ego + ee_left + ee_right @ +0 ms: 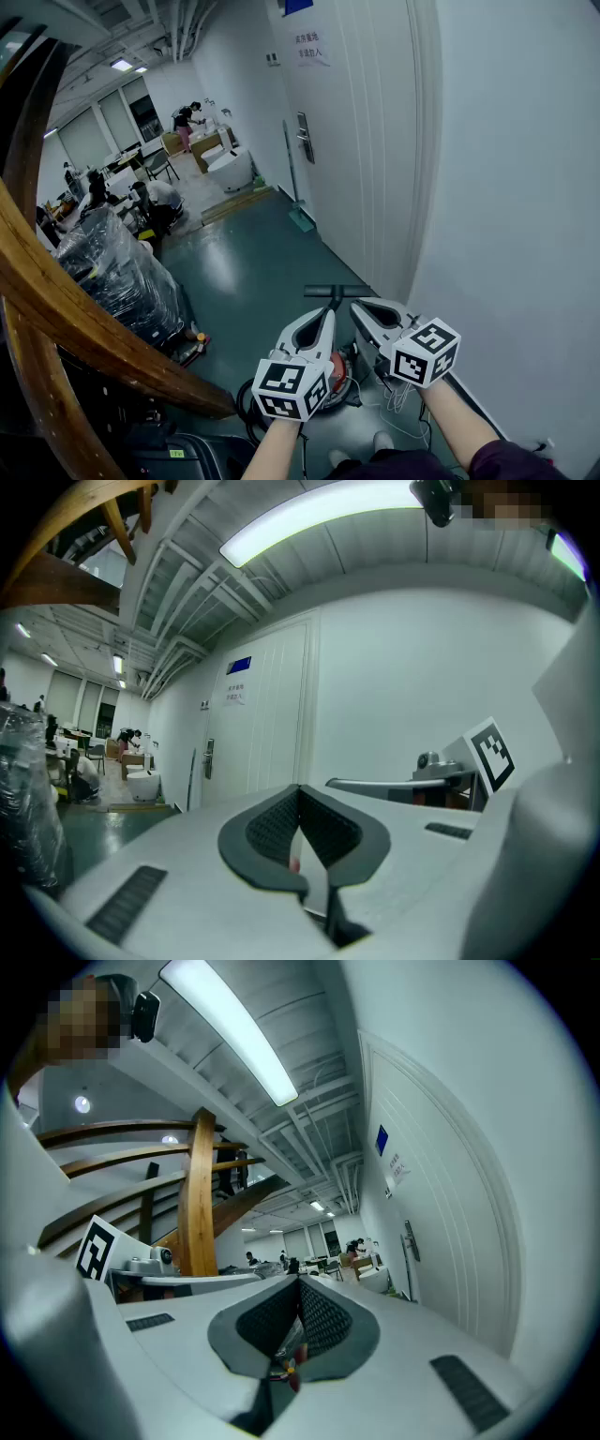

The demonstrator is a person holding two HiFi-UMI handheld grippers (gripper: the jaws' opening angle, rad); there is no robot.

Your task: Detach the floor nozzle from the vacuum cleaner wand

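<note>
Green-painted floor (253, 272) runs down a corridor, and on it stands the vacuum cleaner (338, 371), its red body showing low in the head view. A dark bar (337, 292) rises just past the body. It is probably the top of the wand or handle, though the steep view makes that hard to settle. The floor nozzle is not clearly in sight; it most likely lies below the body, hidden by the grippers.

The left gripper (325, 316) hovers just above the vacuum cleaner on its left side and the right gripper (362, 306) on its right, both held level. In the left gripper view the left gripper (300, 799) has its jaws pressed together on nothing. The right gripper (300, 1288) shows the same in its own view, closed and empty.

To the left of the vacuum cleaner lies a dark loop that looks like its hose (246, 408). Farther left are a plastic-wrapped bundle (122, 272) and a wooden stair rail (75, 319). On its right stand a white wall (506, 187) and a door (328, 141).

Nothing is gripped yet, so the step in hand is the approach. It would go best with both pairs of jaws opened first and the grippers tipped downward. One should then steady the wand just above the joint, and the other should press the catch and draw the nozzle straight off along the wand, without twisting.
</note>
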